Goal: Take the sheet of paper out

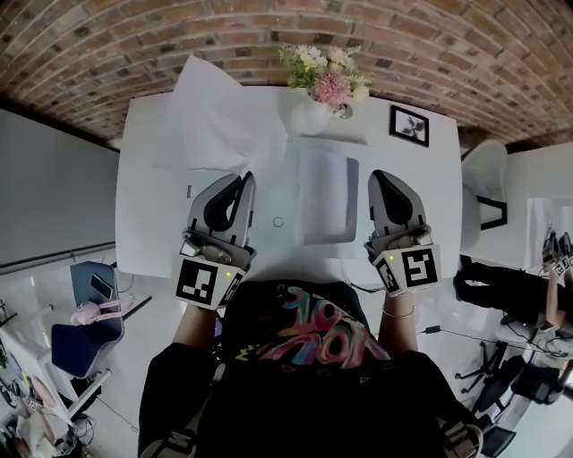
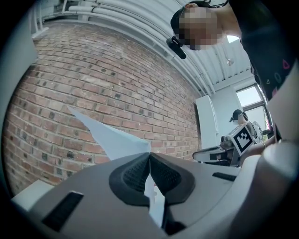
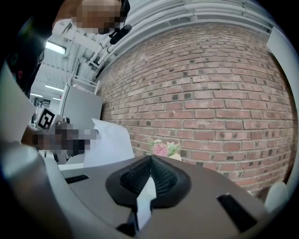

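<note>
The white sheet of paper (image 1: 213, 116) rises up and to the left over the white table (image 1: 148, 224), one corner pinched in my left gripper (image 1: 247, 179), which is shut on it. In the left gripper view the paper (image 2: 110, 135) fans out past the closed jaws of the left gripper (image 2: 150, 156). A translucent sleeve (image 1: 327, 197) lies on the table between the grippers. My right gripper (image 1: 375, 177) sits at its right edge. In the right gripper view the right gripper (image 3: 150, 158) is shut with a thin pale strip of the sleeve (image 3: 145, 196) between the pads.
A white vase of flowers (image 1: 320, 89) and a small framed picture (image 1: 409, 125) stand at the table's far edge, against a brick wall (image 1: 269, 27). A blue chair (image 1: 89, 313) is on the floor to the left, office gear to the right.
</note>
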`<act>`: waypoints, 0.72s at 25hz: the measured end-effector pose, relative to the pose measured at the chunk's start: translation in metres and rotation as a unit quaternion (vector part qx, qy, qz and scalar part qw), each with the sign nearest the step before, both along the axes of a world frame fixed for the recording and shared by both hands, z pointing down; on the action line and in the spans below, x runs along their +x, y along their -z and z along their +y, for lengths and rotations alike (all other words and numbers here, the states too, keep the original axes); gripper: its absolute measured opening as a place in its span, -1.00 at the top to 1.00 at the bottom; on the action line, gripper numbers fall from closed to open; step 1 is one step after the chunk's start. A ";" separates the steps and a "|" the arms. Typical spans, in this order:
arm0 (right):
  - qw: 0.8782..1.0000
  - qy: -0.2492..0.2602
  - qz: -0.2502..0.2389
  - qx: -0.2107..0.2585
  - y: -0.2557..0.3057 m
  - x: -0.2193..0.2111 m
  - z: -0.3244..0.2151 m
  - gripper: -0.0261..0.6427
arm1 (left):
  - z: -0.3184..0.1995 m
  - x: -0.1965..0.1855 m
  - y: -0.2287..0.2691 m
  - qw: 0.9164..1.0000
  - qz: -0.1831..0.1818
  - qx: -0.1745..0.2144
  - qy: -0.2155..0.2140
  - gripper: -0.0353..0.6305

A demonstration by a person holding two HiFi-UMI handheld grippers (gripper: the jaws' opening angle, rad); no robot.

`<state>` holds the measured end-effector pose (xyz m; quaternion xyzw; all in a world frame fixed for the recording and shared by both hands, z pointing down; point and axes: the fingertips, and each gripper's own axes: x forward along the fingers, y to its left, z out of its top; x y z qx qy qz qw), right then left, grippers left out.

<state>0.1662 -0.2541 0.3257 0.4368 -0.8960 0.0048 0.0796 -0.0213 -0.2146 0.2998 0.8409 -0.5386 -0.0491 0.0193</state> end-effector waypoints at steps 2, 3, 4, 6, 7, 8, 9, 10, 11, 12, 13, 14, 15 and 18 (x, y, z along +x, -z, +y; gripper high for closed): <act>1.000 0.001 -0.001 -0.001 -0.001 -0.001 0.000 0.87 | 0.001 0.000 -0.005 1.000 -0.008 -0.006 -0.002 0.82; 1.000 0.002 -0.002 -0.002 -0.001 -0.001 0.000 0.87 | 0.001 0.000 -0.006 1.000 -0.009 -0.008 -0.003 0.82; 1.000 0.002 -0.002 -0.002 -0.001 -0.002 0.000 0.87 | 0.001 0.001 -0.006 1.000 -0.006 -0.009 -0.002 0.82; 1.000 0.003 -0.002 -0.002 -0.001 -0.003 -0.001 0.87 | 0.000 0.000 -0.007 1.000 -0.004 -0.012 -0.002 0.82; 1.000 0.003 -0.002 -0.002 -0.001 -0.003 -0.001 0.87 | 0.001 0.000 -0.009 1.000 -0.006 -0.013 -0.003 0.82; 1.000 0.003 -0.002 -0.003 -0.001 -0.003 -0.001 0.87 | 0.001 -0.001 -0.011 1.000 -0.008 -0.014 -0.003 0.82; 1.000 0.004 -0.002 -0.004 -0.002 -0.003 -0.001 0.87 | 0.001 -0.001 -0.011 1.000 -0.008 -0.015 -0.003 0.82; 1.000 0.005 -0.002 -0.006 -0.003 -0.003 -0.001 0.87 | 0.001 -0.001 -0.011 1.000 -0.007 -0.014 -0.003 0.82; 1.000 0.006 -0.001 -0.009 -0.004 -0.003 0.000 0.87 | 0.001 -0.001 -0.011 1.000 -0.007 -0.012 -0.004 0.82; 1.000 0.008 0.000 -0.011 -0.005 -0.004 0.000 0.87 | 0.001 -0.001 -0.010 1.000 -0.006 -0.010 -0.005 0.82; 1.000 0.009 0.000 -0.013 -0.006 -0.004 0.000 0.87 | 0.001 0.000 -0.010 1.000 -0.006 -0.009 -0.005 0.82; 1.000 0.010 0.000 -0.014 -0.006 -0.004 0.001 0.87 | 0.001 0.000 -0.010 1.000 -0.007 -0.011 -0.006 0.82; 1.000 0.012 -0.002 -0.014 -0.006 -0.004 0.001 0.87 | 0.002 0.001 -0.012 1.000 -0.008 -0.016 -0.007 0.82; 1.000 0.016 -0.003 -0.014 -0.007 -0.005 0.003 0.87 | 0.004 0.004 -0.014 1.000 -0.013 -0.024 -0.013 0.82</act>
